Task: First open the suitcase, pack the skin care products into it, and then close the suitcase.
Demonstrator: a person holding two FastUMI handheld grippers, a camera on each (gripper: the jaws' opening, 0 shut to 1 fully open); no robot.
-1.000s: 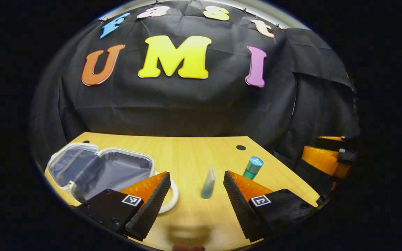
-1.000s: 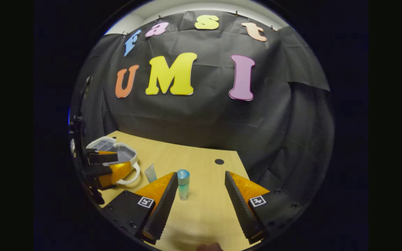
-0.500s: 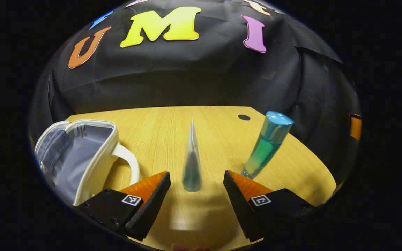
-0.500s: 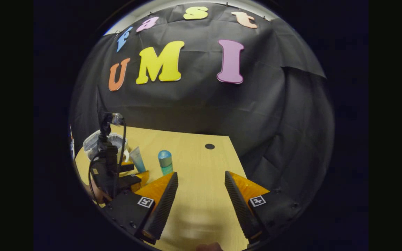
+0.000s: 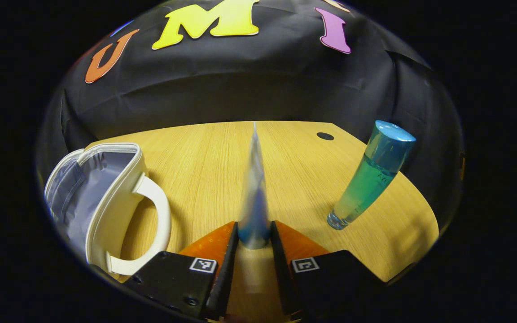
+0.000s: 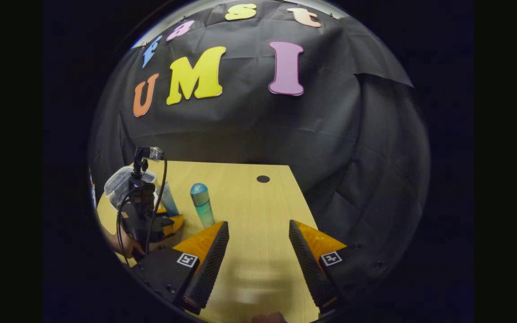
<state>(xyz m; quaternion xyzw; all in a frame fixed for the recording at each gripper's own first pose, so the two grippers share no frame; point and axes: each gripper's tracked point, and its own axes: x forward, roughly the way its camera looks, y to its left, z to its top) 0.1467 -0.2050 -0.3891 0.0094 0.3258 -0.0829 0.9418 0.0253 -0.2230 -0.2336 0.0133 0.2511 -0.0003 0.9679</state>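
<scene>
- Suitcase [image 5: 106,197], white with a grey lining, lies open on the wooden table [image 5: 204,161] at about nine o'clock in the left gripper view; its curved white handle [image 5: 157,224] points toward the middle of the table.
- Skin care tube [image 5: 254,197] stands upright on its cap at the centre of the left gripper view, its flat sealed end pointing to twelve o'clock.
- Left gripper [image 5: 254,237] has its two fingers drawn in against the tube's lower end, one on each side, clamped on it close to the table.
- Blue-green bottle [image 5: 368,177] with a blue cap stands at about three o'clock from the tube, apart from it and untouched; the lens makes it look tilted.
- In the right gripper view the same bottle [image 6: 202,204] stands at about ten o'clock, and the left gripper [image 6: 168,222] shows beyond it with a person's hand [image 6: 124,242] under it.
- Right gripper [image 6: 258,237] hovers over bare table with its fingers spread wide apart and nothing between them.
- A dark round hole [image 6: 263,179] sits in the tabletop at twelve o'clock, near the far edge.
</scene>
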